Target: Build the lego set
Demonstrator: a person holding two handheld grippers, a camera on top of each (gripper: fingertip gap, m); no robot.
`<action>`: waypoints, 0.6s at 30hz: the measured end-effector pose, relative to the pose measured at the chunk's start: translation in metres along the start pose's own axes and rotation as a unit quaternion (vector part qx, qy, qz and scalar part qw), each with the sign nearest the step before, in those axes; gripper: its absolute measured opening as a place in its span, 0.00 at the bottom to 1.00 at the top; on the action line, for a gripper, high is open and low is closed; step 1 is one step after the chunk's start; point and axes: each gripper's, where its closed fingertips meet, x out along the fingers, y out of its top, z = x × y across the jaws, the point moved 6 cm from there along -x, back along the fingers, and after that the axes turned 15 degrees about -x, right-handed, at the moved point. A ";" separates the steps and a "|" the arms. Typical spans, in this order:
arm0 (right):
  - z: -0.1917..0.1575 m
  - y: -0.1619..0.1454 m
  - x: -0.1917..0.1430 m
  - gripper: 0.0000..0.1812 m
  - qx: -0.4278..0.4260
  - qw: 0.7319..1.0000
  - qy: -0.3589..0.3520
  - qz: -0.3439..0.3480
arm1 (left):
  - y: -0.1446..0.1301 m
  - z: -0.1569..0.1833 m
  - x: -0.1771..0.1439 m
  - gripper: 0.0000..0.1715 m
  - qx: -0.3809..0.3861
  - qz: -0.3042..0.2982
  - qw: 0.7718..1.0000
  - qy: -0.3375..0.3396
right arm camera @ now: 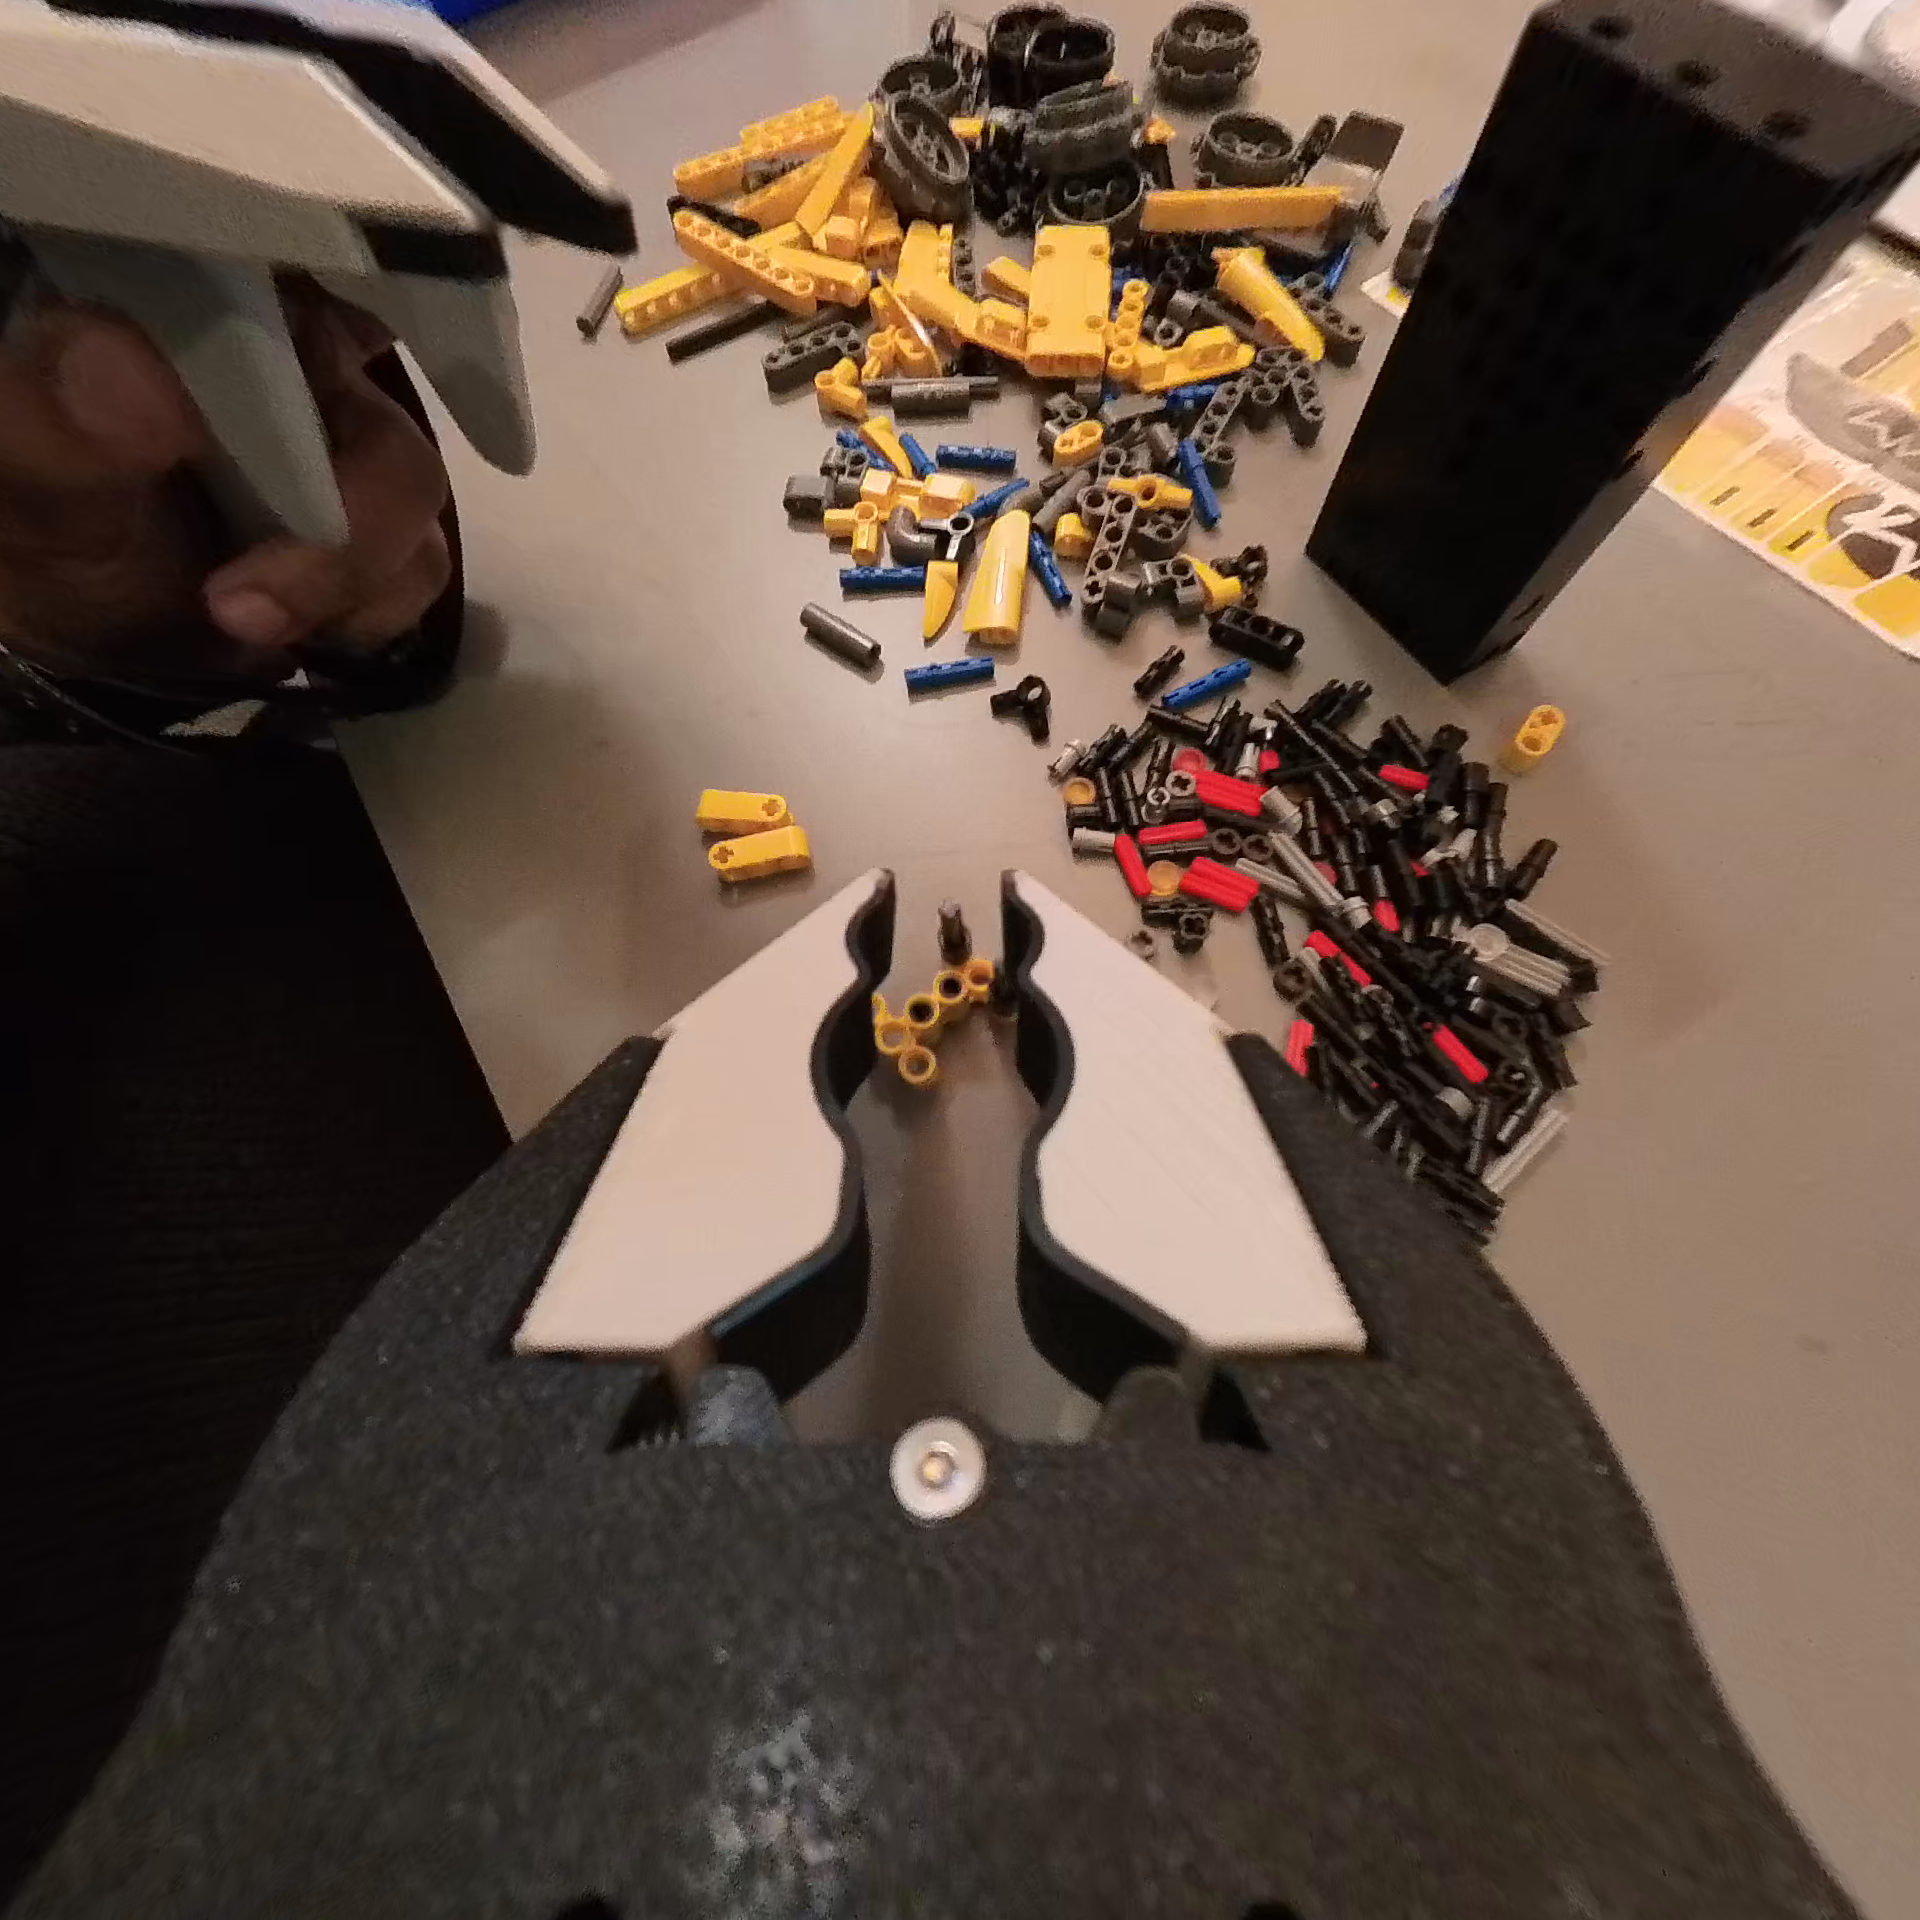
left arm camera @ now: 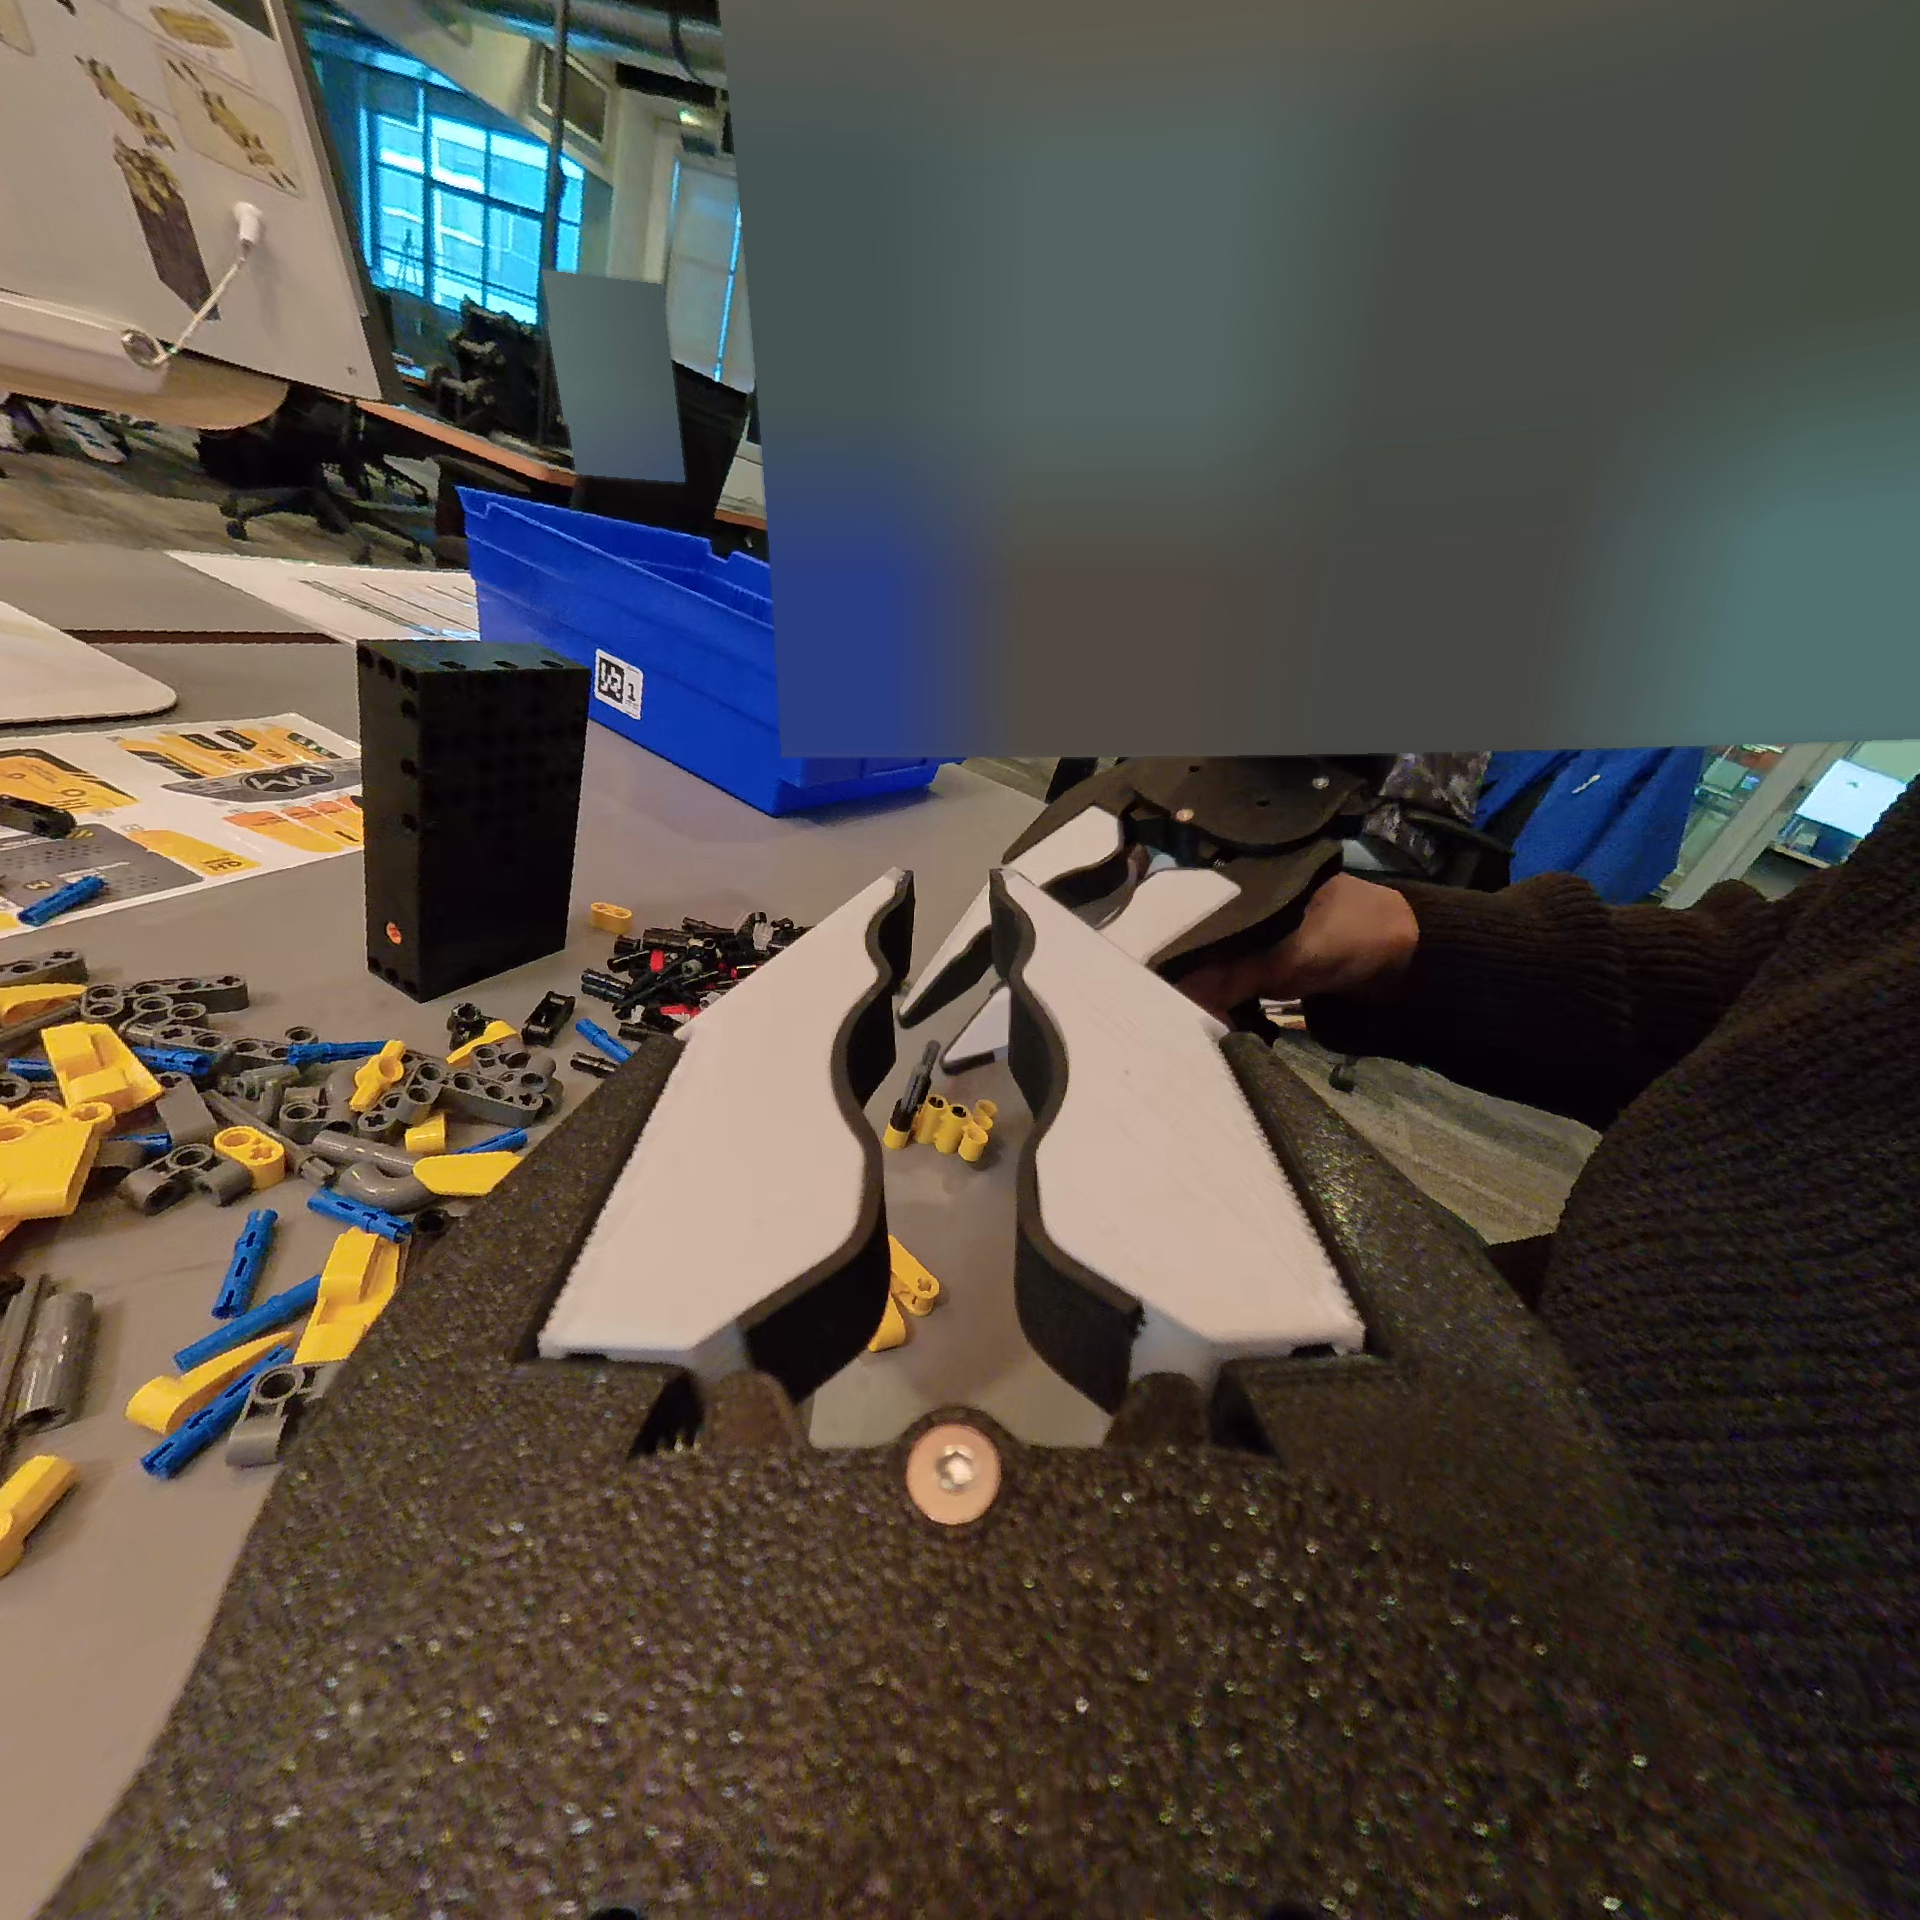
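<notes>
We see the right gripper [right arm camera: 945, 883] hanging over the grey tabletop [right arm camera: 623, 582] with its jaws parted and nothing clamped between them. A small yellow connector piece [right arm camera: 930, 1013] with round holes lies on the tabletop in the gap between the 2 fingers, and a short black pin [right arm camera: 951, 925] stands at its 12 o'clock end — whether either fingertip touches them we cannot tell.

At 10 o'clock from the right gripper lie 2 yellow short beams [right arm camera: 753, 831] side by side. At 2 o'clock spreads a pile of black, red and grey pins [right arm camera: 1340, 914]. Farther out at 12 o'clock sits a heap of yellow, grey and blue parts [right arm camera: 1039, 343] with black wheels [right arm camera: 1049, 114] at its far edge. A tall black block [right arm camera: 1579, 343] stands upright at 1 o'clock, beside a printed yellow sheet [right arm camera: 1808, 447].

The left gripper [left arm camera: 951, 894] is likewise released, holding nothing. In its view the same yellow connector piece [left arm camera: 951, 1122] lies on the tabletop beyond its fingers, near 12 o'clock, with the right gripper's fingertips [left arm camera: 966, 1039] just above it — the 2 grippers point toward each other. A blue bin [left arm camera: 644, 644] stands behind the black block [left arm camera: 468, 821] at 11 o'clock, and a hand [left arm camera: 1320, 945] in a dark knitted sleeve [left arm camera: 1558, 977] grips the right gripper.
</notes>
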 end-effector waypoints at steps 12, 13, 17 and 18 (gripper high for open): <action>0.047 -0.004 -0.037 0.11 0.049 0.990 -0.117 0.058 | 0.002 -0.008 0.005 0.08 -0.038 -0.015 0.999 0.019; 0.051 -0.005 -0.038 0.11 0.043 0.989 -0.127 0.057 | 0.003 -0.011 0.006 0.08 -0.041 -0.022 0.999 0.029; 0.077 -0.009 -0.044 0.11 0.034 0.982 -0.174 0.063 | 0.004 -0.029 0.009 0.08 -0.031 -0.062 0.994 0.080; 0.084 -0.012 -0.045 0.11 0.041 0.980 -0.185 0.065 | 0.004 -0.033 0.010 0.08 -0.030 -0.073 0.993 0.090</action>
